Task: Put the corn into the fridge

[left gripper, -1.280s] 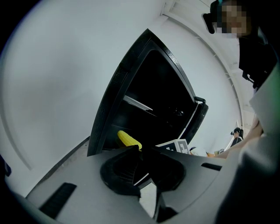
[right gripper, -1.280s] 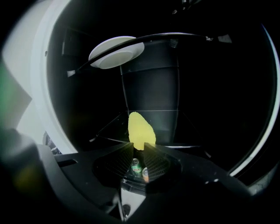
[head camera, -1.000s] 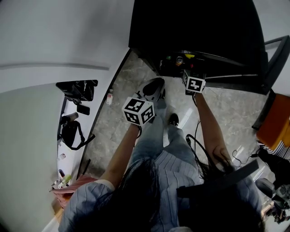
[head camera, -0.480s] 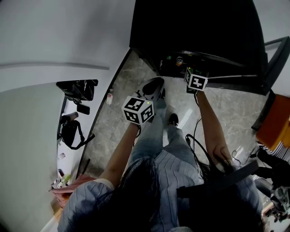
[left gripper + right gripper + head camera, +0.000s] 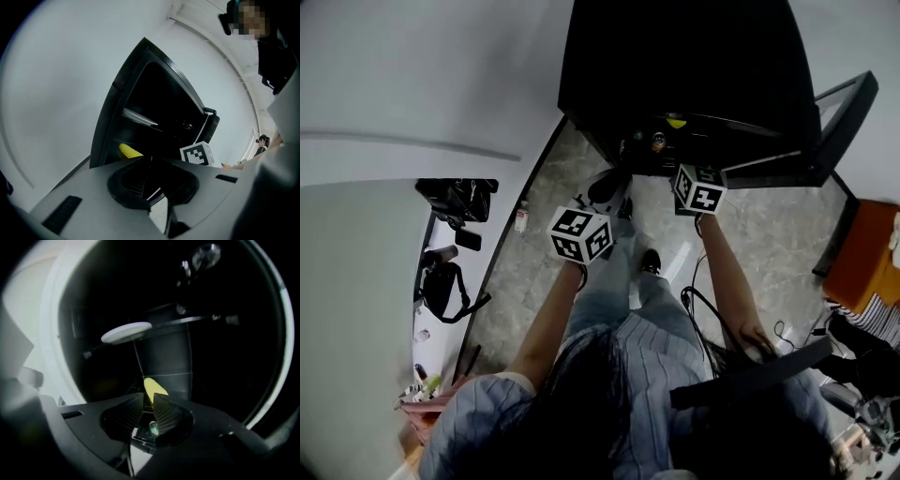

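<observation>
The yellow corn (image 5: 152, 387) sits between the fingertips of my right gripper (image 5: 149, 397), whose jaws have just been closing further and are shut on its near end. That gripper reaches into the black fridge (image 5: 675, 56), above a glass shelf. In the head view the corn (image 5: 676, 120) shows just inside the opening, beyond the right marker cube (image 5: 700, 187). From the left gripper view the corn (image 5: 129, 151) is low in the fridge (image 5: 122, 93). My left gripper (image 5: 151, 161) hangs back outside, shut and empty, under its cube (image 5: 581, 234).
The fridge door (image 5: 825, 122) stands open to the right. A white plate (image 5: 126, 332) rests on an upper shelf. Small items (image 5: 657, 141) sit low in the opening. A rack with dark bags (image 5: 455, 192) lines the left wall. Cables (image 5: 703, 300) lie on the floor.
The head view has shifted, so the fridge and its door sit further left. The corn now shows higher above the small items than before. The left cube stays put.
</observation>
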The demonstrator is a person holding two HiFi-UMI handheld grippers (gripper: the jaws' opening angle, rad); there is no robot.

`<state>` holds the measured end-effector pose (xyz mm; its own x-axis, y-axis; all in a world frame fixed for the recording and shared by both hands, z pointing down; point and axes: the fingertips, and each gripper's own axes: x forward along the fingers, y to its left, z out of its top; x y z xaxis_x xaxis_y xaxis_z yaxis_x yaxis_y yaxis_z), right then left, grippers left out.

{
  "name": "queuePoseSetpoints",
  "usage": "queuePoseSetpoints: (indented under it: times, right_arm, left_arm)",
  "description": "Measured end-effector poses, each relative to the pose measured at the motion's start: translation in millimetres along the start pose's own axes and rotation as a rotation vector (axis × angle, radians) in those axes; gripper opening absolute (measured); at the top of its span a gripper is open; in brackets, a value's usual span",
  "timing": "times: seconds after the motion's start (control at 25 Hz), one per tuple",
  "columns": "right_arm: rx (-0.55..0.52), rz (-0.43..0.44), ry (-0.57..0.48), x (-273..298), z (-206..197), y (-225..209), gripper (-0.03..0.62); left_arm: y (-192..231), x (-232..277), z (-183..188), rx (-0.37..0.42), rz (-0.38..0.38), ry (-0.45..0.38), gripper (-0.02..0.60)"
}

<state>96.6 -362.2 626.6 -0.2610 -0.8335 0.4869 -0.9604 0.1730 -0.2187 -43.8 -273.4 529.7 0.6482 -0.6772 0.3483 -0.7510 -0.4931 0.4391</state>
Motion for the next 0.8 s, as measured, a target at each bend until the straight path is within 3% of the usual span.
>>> queuePoseSetpoints:
  times: [0.2,0.4,0.52,0.8]
  right_arm:
    - [0.023,0.070,-0.040,-41.8,20.3,14.4,0.075]
    - [-0.045,0.081,-0.068,-90.1,34.8,24.6,0.060]
    - [-0.013,0.115,-0.091,-121.9,39.4,33.5,0.055]
    - [-0.029,0.183,-0.145,-189.8,48.8,54.0,0.046]
  left_arm:
    - [-21.2,-8.6,12.8,0.004,0.003,-0.037,0.040]
    - [-46.3,-20.2,18.6,-0.006,0.010,-0.077,0.040]
    - [-66.5,-29.0,22.2,0.010,0.012,-0.104,0.040]
    - [-109.6,-54.7,14.3,0.013,0.033,-0.156,0.040]
